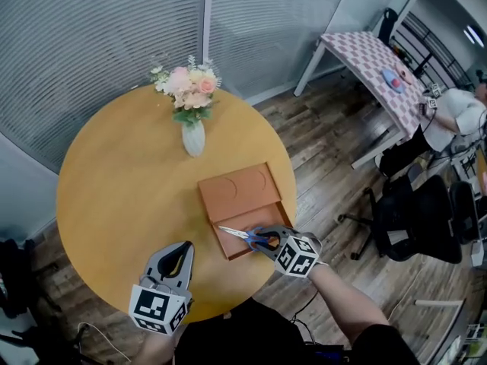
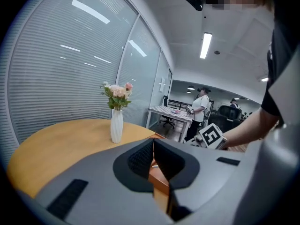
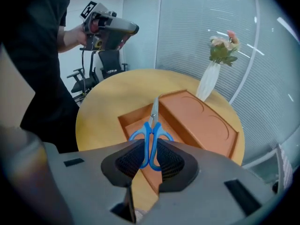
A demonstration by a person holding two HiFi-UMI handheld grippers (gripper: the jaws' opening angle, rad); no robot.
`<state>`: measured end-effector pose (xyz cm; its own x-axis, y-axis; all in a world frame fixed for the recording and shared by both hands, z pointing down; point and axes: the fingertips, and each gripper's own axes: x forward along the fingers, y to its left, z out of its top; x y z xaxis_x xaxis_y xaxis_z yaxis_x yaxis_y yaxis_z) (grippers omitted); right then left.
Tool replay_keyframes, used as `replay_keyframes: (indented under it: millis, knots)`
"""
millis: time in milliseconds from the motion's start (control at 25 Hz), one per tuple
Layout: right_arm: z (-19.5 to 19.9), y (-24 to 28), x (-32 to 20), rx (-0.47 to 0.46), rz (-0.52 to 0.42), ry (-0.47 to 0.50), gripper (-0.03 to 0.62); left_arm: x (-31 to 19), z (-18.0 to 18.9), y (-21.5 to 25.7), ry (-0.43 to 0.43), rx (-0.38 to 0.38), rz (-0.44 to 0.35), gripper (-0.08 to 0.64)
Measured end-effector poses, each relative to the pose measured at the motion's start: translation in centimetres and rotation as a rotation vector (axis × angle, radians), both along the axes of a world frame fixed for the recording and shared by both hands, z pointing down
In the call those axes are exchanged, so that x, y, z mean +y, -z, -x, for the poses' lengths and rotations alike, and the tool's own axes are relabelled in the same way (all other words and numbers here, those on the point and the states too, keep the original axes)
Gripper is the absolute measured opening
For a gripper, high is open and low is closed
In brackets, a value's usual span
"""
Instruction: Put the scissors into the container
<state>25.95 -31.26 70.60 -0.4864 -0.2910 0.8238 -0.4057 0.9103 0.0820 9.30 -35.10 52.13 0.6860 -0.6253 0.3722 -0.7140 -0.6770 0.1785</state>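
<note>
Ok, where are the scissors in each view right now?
Head view: scissors low centre, over the container's near section, held by the right claw.
Left gripper view: cannot be made out.
Right gripper view: scissors at centre, blue handles pinched in the right claw, blades pointing away.
Shared landmark: the flower vase.

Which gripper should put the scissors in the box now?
Right. The right gripper clamps the blue-handled metal scissors over the orange-brown rectangular container; the left gripper is shut, empty, away from it.
</note>
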Motion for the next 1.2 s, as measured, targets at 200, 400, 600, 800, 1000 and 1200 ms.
replay_keyframes:
  millis: [200, 400, 600, 800, 1000, 1200]
  knots:
    - [-0.7, -1.9, -1.0, 0.071, 0.054, 0.065, 0.089, 0.1, 1.4, -0.7, 0.070, -0.002, 0.022, 0.014]
    - [-0.5, -3.4, -1.3, 0.124, 0.099, 0.102, 0.089, 1.2, 2.0, -0.6, 0.114, -0.004, 0.025, 0.014]
    - [0.0, -4.3, -1.4, 0.170, 0.122, 0.138, 0.089, 2.2, 2.6, -0.4, 0.154, -0.002, 0.033, 0.014]
    - [0.0, -5.5, -1.5, 0.255, 0.141, 0.165, 0.092, 3.3, 3.1, -0.1, 0.178, -0.001, 0.029, 0.014]
    - [0.3, -6.2, -1.6, 0.294, 0.195, 0.126, 0.095, 4.0, 4.6, 0.0, 0.202, -0.002, 0.029, 0.014]
    - [0.2, -6.1, -2.0, 0.307, 0.189, 0.068, 0.114, 4.1, 6.0, 0.0, 0.206, 0.013, 0.021, 0.014]
